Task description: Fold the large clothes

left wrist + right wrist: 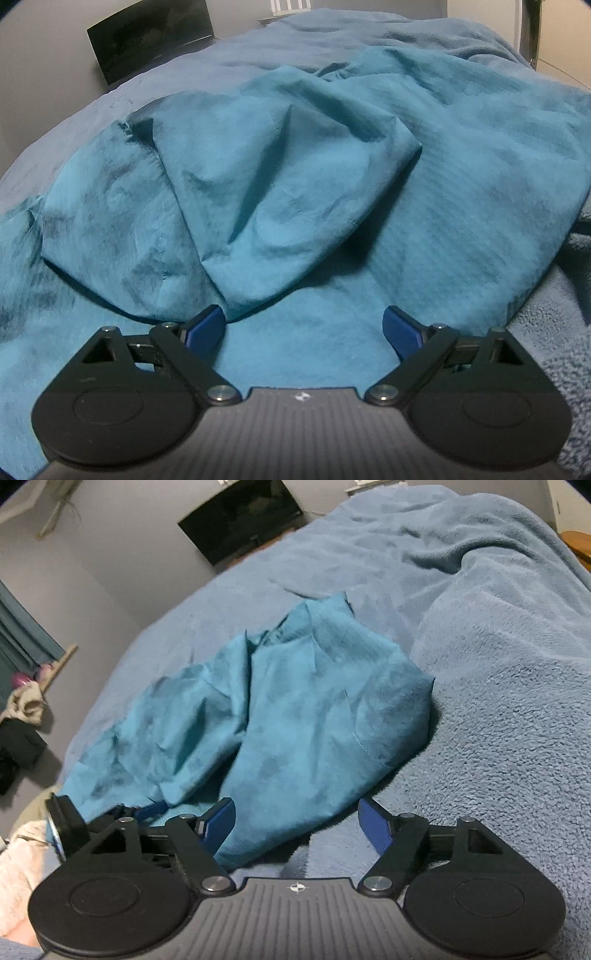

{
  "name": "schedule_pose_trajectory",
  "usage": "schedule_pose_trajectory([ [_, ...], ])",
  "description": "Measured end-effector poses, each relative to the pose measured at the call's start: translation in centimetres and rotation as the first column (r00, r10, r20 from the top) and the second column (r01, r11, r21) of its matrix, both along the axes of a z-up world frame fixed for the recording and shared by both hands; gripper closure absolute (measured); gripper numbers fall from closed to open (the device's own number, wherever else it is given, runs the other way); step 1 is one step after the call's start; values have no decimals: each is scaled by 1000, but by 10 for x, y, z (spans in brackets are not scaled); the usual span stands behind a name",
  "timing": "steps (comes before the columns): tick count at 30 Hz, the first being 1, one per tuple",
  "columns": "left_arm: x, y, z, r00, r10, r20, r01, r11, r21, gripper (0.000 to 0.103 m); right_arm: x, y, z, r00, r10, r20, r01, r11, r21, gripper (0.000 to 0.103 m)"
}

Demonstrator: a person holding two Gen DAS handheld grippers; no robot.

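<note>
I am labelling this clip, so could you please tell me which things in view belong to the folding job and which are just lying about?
Job:
teal garment
left gripper, open
right gripper, open

Lying about:
blue blanket
black screen
clothes heap by the wall

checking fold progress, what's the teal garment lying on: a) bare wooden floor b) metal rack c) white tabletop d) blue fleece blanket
d: the teal garment lies rumpled on a fuzzy blue fleece blanket that spreads around it in both wrist views.
</note>
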State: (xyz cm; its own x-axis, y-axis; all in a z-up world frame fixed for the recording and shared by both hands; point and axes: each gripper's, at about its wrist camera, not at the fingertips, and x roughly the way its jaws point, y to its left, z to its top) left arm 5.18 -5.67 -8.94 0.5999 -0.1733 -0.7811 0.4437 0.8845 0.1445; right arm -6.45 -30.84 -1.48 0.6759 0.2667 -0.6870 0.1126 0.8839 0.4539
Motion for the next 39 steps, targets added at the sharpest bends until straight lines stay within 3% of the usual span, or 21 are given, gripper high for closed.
schedule_pose_trajectory([
  [8,0,5,2,1000,17,-5,-17,999,-39,7,38,10,-14,995,-46,88,52,997,-64,21],
  [13,-3,7,3,1000,21,-2,-21,999,-48,7,71,3,-23,975,-153,159,157,988,-9,23],
  [16,-7,8,8,1000,17,20,-16,998,-54,7,86,-9,-32,954,-232,189,222,972,72,43],
  [18,-16,10,21,996,16,90,-9,997,-81,7,80,-14,-35,946,-256,199,237,965,116,64],
  [21,-18,21,46,975,75,207,-39,984,-175,7,64,-18,-40,937,-251,243,220,964,150,74],
  [23,-7,27,56,954,166,248,-118,973,-199,7,61,-22,-40,933,-254,255,214,961,174,77],
  [25,10,28,56,940,233,249,-194,966,-170,7,62,-20,-39,932,-239,271,199,966,166,77],
  [27,25,25,48,941,251,227,-231,967,-110,7,65,-17,-39,932,-215,292,181,974,140,78],
  [31,43,10,7,960,230,158,-245,966,87,7,62,-11,-36,922,-183,342,157,982,101,79],
  [35,41,5,-7,958,214,189,-241,962,130,4,57,2,-28,904,-103,416,102,994,24,80],
  [39,39,9,-8,957,220,189,-244,963,114,3,52,19,-17,882,-18,472,58,996,-70,81],
])
